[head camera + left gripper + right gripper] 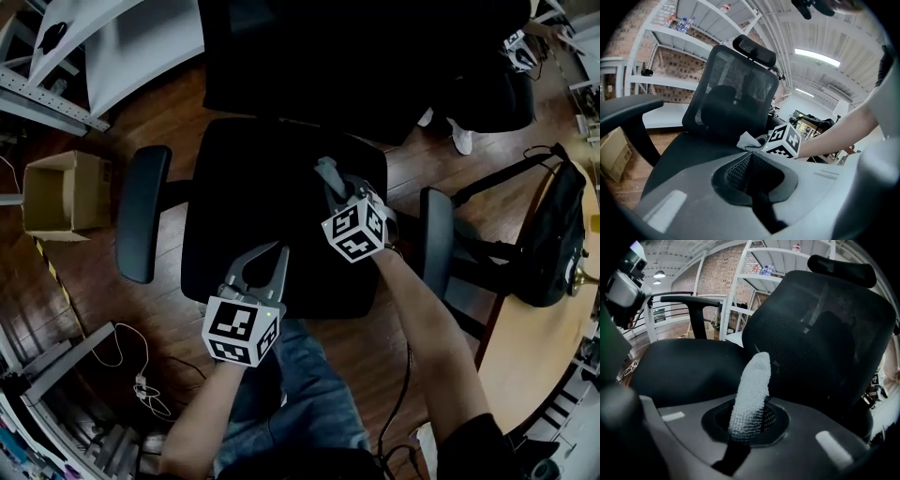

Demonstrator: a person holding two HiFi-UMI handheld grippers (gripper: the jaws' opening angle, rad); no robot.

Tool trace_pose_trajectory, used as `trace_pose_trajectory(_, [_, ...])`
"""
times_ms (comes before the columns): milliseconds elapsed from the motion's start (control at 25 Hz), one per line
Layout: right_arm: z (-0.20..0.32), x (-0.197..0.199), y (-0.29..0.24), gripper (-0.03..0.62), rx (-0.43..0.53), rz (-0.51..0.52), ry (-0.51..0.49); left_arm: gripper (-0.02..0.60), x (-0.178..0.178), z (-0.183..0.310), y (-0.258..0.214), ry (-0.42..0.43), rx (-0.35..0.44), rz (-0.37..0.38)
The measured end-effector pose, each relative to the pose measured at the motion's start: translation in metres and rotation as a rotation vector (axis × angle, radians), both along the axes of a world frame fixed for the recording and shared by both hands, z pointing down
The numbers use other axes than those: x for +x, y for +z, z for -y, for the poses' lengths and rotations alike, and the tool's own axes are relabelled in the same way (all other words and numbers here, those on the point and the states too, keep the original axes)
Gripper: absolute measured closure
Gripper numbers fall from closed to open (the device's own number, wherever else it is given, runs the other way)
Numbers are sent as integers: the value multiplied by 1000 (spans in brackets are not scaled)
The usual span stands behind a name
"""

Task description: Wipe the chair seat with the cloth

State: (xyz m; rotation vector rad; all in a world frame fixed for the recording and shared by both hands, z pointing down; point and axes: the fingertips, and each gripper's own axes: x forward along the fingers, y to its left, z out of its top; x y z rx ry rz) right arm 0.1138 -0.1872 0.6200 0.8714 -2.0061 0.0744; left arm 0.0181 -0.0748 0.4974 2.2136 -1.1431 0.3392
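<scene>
Jaws of the right gripper (751, 414) are clenched on the cloth (752, 390), a white, coarse-knit roll that sticks up from between them toward the backrest (825, 329). In the head view this gripper sits over the right rear part of the seat (253, 187), pointing at the backrest. The cloth is low over the seat there, but I cannot tell whether it touches the fabric. The left gripper (278, 251) hangs over the front of the seat, to the left of the other and apart from it. Its jaws are closed tip to tip on nothing. Its own view shows their textured faces meeting, with the seat beyond them. That view also shows the right gripper's cube (783, 140) with a bit of the cloth just beside it. Two armrests (141, 225) flank the seat. A cardboard box (61, 192) stands on the wood floor (112, 309) to the left of the chair. A black bag (553, 234) sits to the right, next to a wooden counter (534, 347).
</scene>
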Motion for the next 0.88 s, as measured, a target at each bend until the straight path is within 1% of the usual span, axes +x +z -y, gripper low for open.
trace_pose_trajectory(120, [24, 10, 15, 583, 0, -31, 12, 577, -2, 17, 6, -14, -15, 5])
trace_pose_trajectory(240, [46, 22, 27, 583, 23, -83, 15, 577, -3, 30, 15, -25, -32, 6])
trace_pose_trajectory(480, [78, 44, 49, 583, 40, -167, 13, 577, 7, 43, 36, -26, -70, 2])
trace_pose_trajectory(680, [78, 61, 69, 583, -8, -210, 17, 577, 22, 50, 39, -5, -72, -10])
trace_pose_trajectory(800, [66, 59, 75, 583, -33, -212, -20, 577, 24, 50, 39, 0, -71, -10])
trace_pose_trajectory(880, [57, 57, 74, 583, -37, -205, -23, 577, 24, 48, 37, 4, -68, -7])
